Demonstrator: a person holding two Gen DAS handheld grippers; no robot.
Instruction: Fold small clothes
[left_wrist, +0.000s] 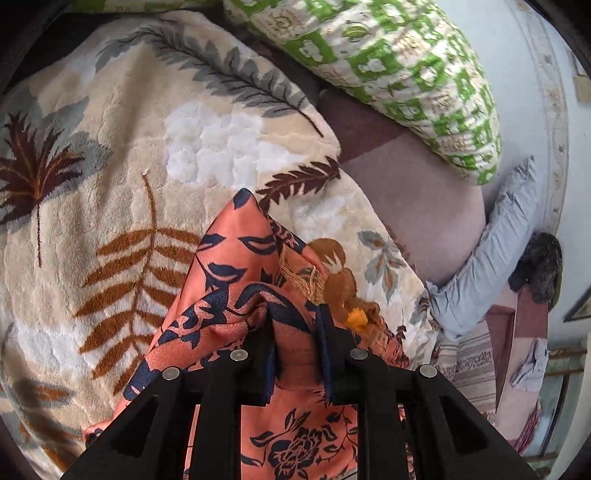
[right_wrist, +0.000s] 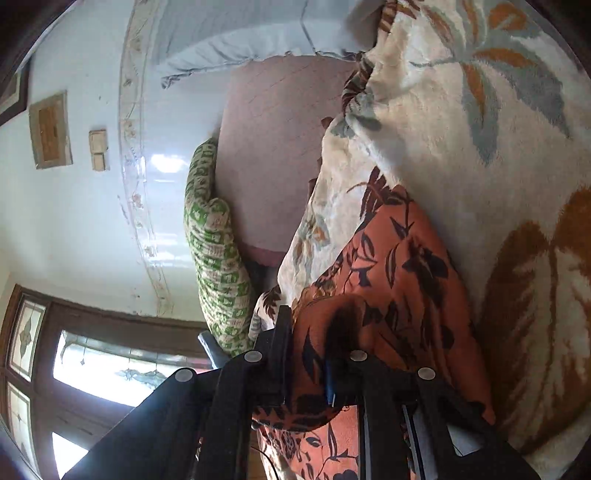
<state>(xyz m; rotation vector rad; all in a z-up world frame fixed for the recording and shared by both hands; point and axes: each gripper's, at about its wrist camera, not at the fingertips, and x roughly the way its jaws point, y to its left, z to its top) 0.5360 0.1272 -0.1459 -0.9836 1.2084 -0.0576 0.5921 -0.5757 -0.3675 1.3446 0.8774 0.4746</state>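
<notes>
The left gripper (left_wrist: 295, 354) has its 2 fingers (left_wrist: 266, 363) clamped on a bunched fold of the orange cloth (left_wrist: 236, 266), a thin fabric printed with dark blue leaves and flowers. From the grip the cloth rises to a pointed corner ahead of the fingers and spills down below them, draped over the plush blanket (left_wrist: 122, 177). That blanket is cream with brown, rust and grey leaf shapes and covers most of the bed. Beyond it lies a bare pink sheet (left_wrist: 424, 199), with a green and white pillow (left_wrist: 391, 70) at the far edge and a pale blue pillow (left_wrist: 491, 254) to the right, against the light wall.

In the right wrist view, the right gripper (right_wrist: 306, 369) also has its fingers (right_wrist: 282, 354) closed on the orange cloth (right_wrist: 399, 295), pinching a gathered edge between them. The cloth spreads away from this grip across the blanket (right_wrist: 461, 122), lying on it and touching it along its far side. The green and white pillow (right_wrist: 214, 258) sits left of the gripper against the pink sheet (right_wrist: 273, 155), and the blue pillow (right_wrist: 236, 40) lies at the top. A window (right_wrist: 96, 365) with a dark wooden frame shows at lower left.
</notes>
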